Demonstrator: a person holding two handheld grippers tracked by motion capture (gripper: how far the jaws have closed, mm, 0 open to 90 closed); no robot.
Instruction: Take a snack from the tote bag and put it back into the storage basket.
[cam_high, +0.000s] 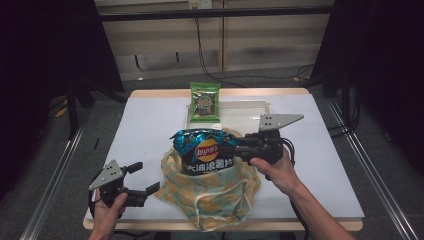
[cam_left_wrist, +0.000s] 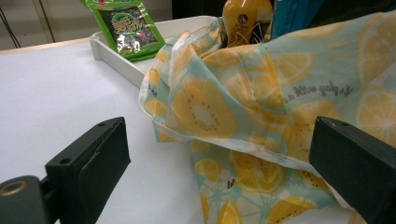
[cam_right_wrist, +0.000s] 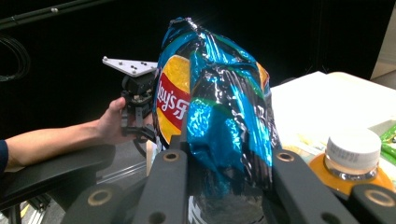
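Note:
A blue Lay's chips bag stands upright in the mouth of a lemon-print cloth bag at the table's front middle. My right gripper comes in from the right and is shut on the chips bag; its jaws pinch the crinkled lower part. An orange bottle with a white cap stands beside the chips, inside the cloth bag. My left gripper rests open at the front left, just short of the cloth bag's edge, with nothing between its fingers.
A green snack packet leans at the left end of a white tray at the back of the white table top. The packet and tray corner lie beyond the cloth bag. Dark floor surrounds the table.

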